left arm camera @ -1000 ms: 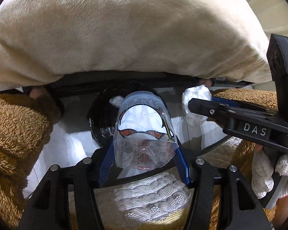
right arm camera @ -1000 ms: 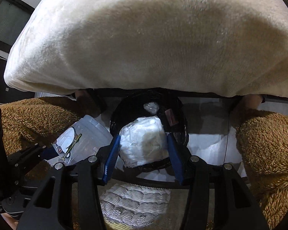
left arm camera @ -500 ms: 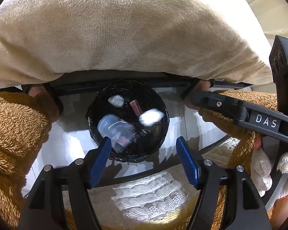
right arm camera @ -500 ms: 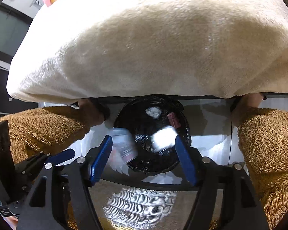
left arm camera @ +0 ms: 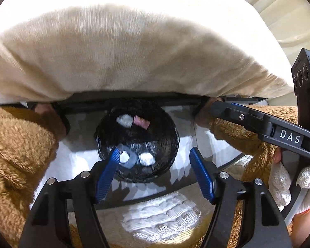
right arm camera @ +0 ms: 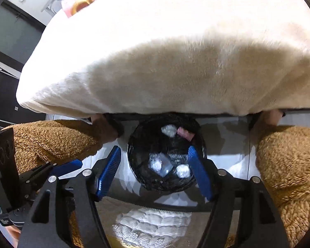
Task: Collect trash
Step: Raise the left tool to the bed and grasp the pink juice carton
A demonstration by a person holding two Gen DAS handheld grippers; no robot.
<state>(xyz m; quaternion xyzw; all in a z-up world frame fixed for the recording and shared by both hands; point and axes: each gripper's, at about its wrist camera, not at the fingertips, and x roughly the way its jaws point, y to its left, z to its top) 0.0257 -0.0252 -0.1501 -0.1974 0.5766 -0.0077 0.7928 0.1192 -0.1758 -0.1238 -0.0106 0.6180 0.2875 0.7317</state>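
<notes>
Both grippers hang above a black-lined trash bin (left arm camera: 137, 142) on the floor, fingers spread wide and holding nothing. A second ago the left gripper (left arm camera: 155, 173) gripped a clear plastic cup (left arm camera: 127, 158) and the right gripper (right arm camera: 155, 170) a white crumpled wad (right arm camera: 183, 170); both now lie inside the bin, toward its 6 o'clock rim. A cream blanket (right arm camera: 175, 72) drapes at 12 o'clock.

A cream fleece blanket (left arm camera: 122, 53) overhangs the white floor (left arm camera: 204, 144), flanked by brown fuzzy trouser legs (right arm camera: 289, 165).
</notes>
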